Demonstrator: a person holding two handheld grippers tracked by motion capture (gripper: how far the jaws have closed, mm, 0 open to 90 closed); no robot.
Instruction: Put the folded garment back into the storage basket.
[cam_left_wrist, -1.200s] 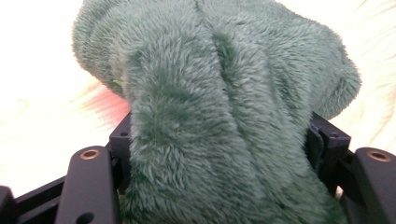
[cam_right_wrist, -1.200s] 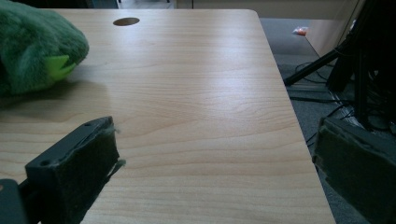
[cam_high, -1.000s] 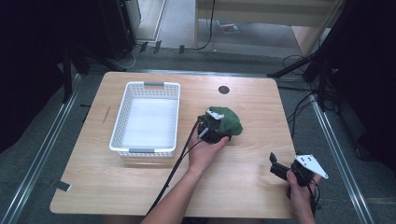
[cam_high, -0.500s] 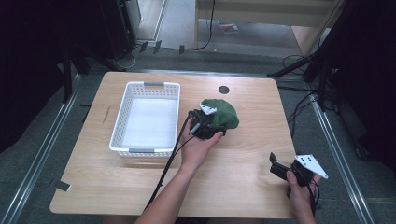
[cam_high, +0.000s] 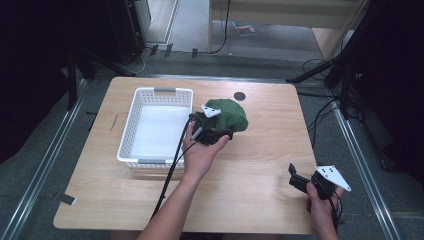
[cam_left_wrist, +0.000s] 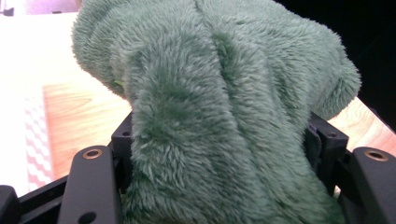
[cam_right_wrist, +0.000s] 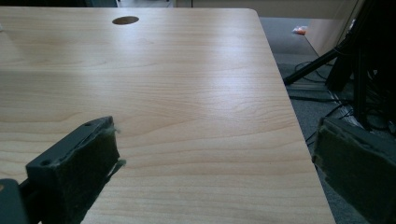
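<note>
The left gripper (cam_high: 216, 131) has its jaws clamped on a thick fold of green plush cloth (cam_left_wrist: 224, 107); in the left gripper view the pile bulges between and over both jaws, so how deep the bite goes is hard to judge. From above, the cloth (cam_high: 229, 114) sits bunched on the table (cam_high: 265, 150) just right of the white basket (cam_high: 131, 131), with the person's left hand (cam_high: 199, 156) behind the gripper. Whether the bundle is lifted clear or resting on the wood cannot be told from these views. If the cloth is meant for the basket, which seems likely, the main risk is the soft pile slipping out of a shallow pinch, or a loose end trailing and snagging on the basket's near rim, which could tip or drag the light basket. A hanging part could also drape over the rim and leave the cloth half out. The right gripper (cam_high: 299, 181) rests near the table's right front corner, well apart from the cloth, jaws spread wide with nothing between them (cam_right_wrist: 210, 163), so it could not steady the basket quickly.
</note>
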